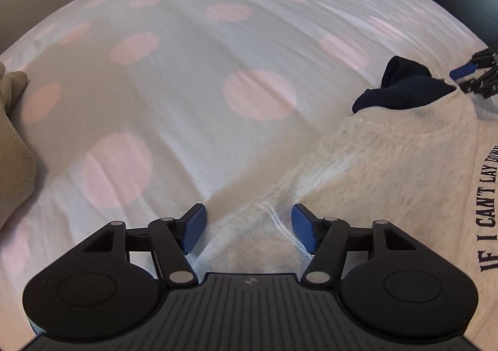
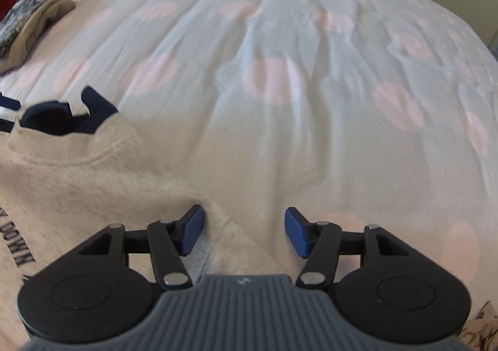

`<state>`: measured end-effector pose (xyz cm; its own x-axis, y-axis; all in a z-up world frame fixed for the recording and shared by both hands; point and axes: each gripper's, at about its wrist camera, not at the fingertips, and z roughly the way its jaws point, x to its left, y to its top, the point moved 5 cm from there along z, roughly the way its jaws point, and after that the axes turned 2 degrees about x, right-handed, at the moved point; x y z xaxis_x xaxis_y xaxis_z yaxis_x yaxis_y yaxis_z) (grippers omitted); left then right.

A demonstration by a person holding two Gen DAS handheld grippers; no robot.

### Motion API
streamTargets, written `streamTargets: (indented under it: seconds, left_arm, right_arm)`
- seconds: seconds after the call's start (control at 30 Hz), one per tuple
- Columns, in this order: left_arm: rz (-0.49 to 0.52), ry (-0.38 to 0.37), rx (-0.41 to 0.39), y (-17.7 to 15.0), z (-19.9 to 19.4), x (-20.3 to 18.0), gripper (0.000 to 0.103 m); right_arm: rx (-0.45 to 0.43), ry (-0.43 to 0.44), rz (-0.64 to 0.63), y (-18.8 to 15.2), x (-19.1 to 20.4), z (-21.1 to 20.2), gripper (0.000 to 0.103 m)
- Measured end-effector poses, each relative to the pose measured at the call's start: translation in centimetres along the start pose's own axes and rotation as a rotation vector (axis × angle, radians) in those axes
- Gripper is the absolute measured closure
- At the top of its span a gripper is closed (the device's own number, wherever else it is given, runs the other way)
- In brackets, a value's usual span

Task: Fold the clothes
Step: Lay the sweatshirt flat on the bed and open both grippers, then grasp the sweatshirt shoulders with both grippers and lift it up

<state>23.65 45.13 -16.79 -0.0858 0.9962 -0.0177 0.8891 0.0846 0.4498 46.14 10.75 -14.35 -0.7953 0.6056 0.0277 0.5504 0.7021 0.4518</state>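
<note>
Cream fleece sweatshirt lies flat, print up, on the dotted bed, dark garment at its collar. Left hand-held gripper hangs apart over one shoulder seam, right hand-held gripper apart over the other, nothing clamped. Best to pinch both seams evenly, lift together, fold the sleeves inward. Beige cloth at the edge, possibly more laundry. No containers visible.
</note>
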Motion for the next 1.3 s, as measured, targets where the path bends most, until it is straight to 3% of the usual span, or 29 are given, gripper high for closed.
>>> streamTargets:
  seconds: [0.2,0.27,0.4,0.43,0.57,0.8,1.1,1.3]
  left_arm:
    - [-0.063,-0.006,-0.029,-1.6,-0.5,-0.4,0.041]
    - [-0.074,-0.005,-0.031,-1.8,-0.8,-0.6,0.051]
    - [-0.101,-0.010,-0.035,-1.7,-1.8,-1.0,0.090]
    - [-0.100,0.018,-0.035,-1.7,-2.2,-1.0,0.096]
    - [-0.154,0.043,-0.082,-1.5,-5.4,-0.3,0.098]
    - [-0.140,0.157,-0.266,1.8,-15.5,-0.7,0.099]
    - [-0.145,0.344,-0.572,7.4,-34.5,-2.0,0.099]
    - [-0.134,0.426,-0.707,8.3,-45.0,-4.7,0.099]
  right_arm:
    - [-0.008,0.028,-0.021,-1.6,1.0,-0.1,0.037]
    - [-0.011,0.036,-0.036,-2.1,1.5,-0.5,0.048]
    - [-0.023,0.043,-0.064,-2.9,2.5,-1.4,0.093]
    - [-0.032,0.032,-0.066,-2.8,2.7,-2.0,0.094]
    - [-0.129,-0.028,-0.077,-1.1,3.4,-6.5,0.094]
    - [-0.350,-0.146,-0.096,3.3,4.7,-16.8,0.095]
    - [-0.644,-0.291,-0.114,8.6,7.7,-33.4,0.095]
    - [-0.805,-0.334,-0.116,9.0,10.2,-44.1,0.096]
